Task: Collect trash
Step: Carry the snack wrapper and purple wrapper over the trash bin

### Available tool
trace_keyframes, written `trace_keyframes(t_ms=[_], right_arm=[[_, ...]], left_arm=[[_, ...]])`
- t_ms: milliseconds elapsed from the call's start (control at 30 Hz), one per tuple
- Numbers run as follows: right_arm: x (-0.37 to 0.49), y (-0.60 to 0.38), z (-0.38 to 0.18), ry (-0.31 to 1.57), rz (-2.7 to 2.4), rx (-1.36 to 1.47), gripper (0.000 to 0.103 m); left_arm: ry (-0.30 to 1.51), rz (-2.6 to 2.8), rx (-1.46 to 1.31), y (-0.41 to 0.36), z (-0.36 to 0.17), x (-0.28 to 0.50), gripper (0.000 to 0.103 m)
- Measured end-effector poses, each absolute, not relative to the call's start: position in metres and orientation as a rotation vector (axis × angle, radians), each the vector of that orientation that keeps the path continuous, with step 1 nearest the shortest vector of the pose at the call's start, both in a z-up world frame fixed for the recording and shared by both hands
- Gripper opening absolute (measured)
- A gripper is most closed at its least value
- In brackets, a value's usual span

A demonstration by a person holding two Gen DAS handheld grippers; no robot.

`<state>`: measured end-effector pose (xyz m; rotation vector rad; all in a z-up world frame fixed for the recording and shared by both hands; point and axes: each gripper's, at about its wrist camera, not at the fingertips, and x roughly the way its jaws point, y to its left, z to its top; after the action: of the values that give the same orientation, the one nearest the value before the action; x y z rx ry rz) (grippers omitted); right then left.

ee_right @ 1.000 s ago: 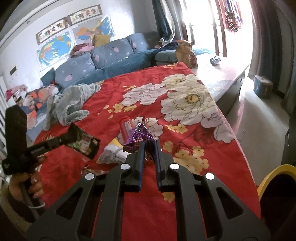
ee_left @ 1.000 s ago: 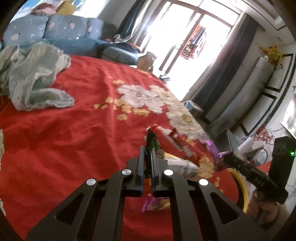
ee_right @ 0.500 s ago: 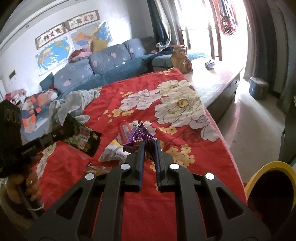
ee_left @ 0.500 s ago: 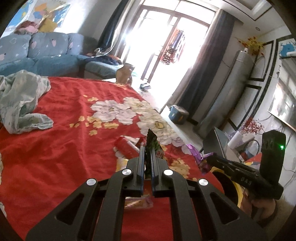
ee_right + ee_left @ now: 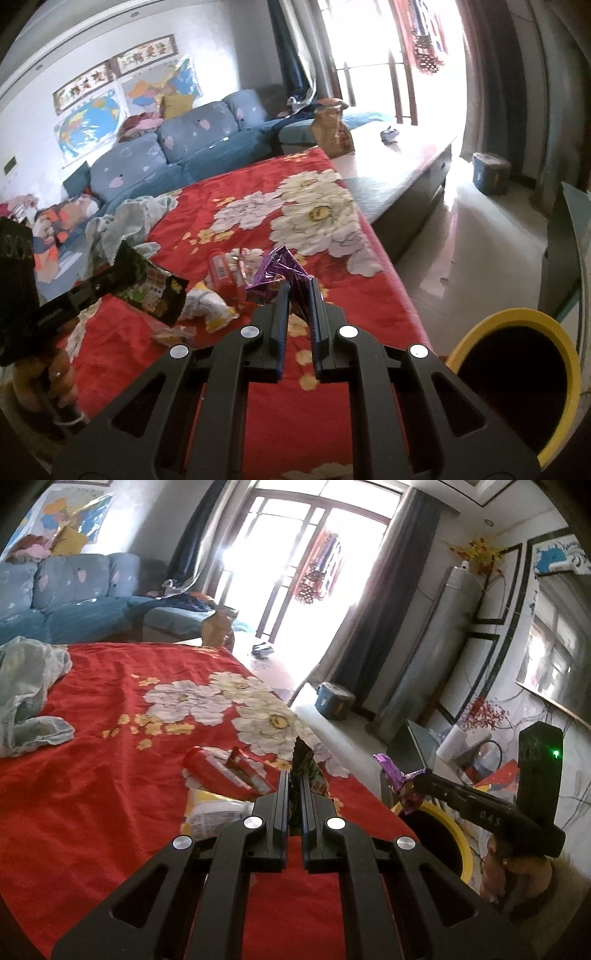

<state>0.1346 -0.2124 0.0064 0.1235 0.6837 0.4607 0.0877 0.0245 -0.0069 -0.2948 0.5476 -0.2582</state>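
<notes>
Mid-carry: left gripper [image 5: 291,779] clamped on green-black snack wrapper [image 5: 147,291], right gripper [image 5: 298,291] on purple foil wrapper [image 5: 277,271]; release over yellow-rimmed bin [image 5: 517,319] judged next.

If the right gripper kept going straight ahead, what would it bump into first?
Probably the red flowered blanket. The right gripper, shut on a purple wrapper, points over the loose wrappers, up the bed towards the blue sofa. Depth is hard to judge here.
</notes>
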Motion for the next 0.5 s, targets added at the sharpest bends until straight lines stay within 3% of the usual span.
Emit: trace_keyframes(t_ms=[500], right_arm=[[0.122, -0.271, -0.001, 0.689, 0.324, 0.174, 0.007]], left_arm=[[0.579, -0.382, -0.222, -0.038, -0.012, 0.085, 0.005]])
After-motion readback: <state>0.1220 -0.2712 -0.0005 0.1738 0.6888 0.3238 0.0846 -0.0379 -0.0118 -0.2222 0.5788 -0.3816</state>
